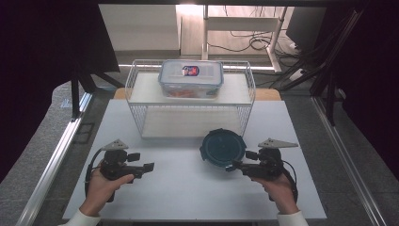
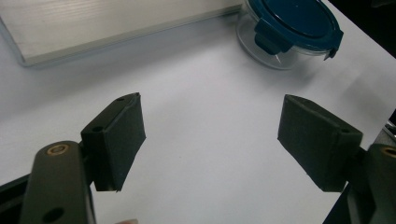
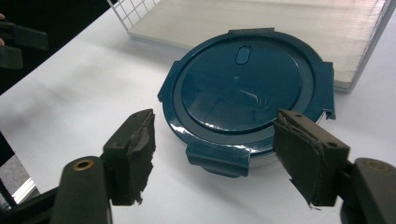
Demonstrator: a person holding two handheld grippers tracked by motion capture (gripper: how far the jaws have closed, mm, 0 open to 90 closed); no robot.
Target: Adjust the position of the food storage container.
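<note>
Right gripper (image 3: 215, 154), jaws spread, closes in on the round glass container with dark teal clip lid (image 3: 247, 93); nothing grasped yet. Left gripper (image 2: 210, 140) waits spread over the white table (image 2: 201, 93).

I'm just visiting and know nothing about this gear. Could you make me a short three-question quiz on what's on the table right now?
1. True or false: the round container with the dark blue lid stands on the wire rack's upper shelf.
2. Which gripper is nearest the round container?
A. left gripper
B. right gripper
3. What sits on the rack's upper shelf?

Key
1. False: it stands on the white table, in front of the rack.
2. B; its jaws are open.
3. A rectangular clear container with a clip lid.
</note>
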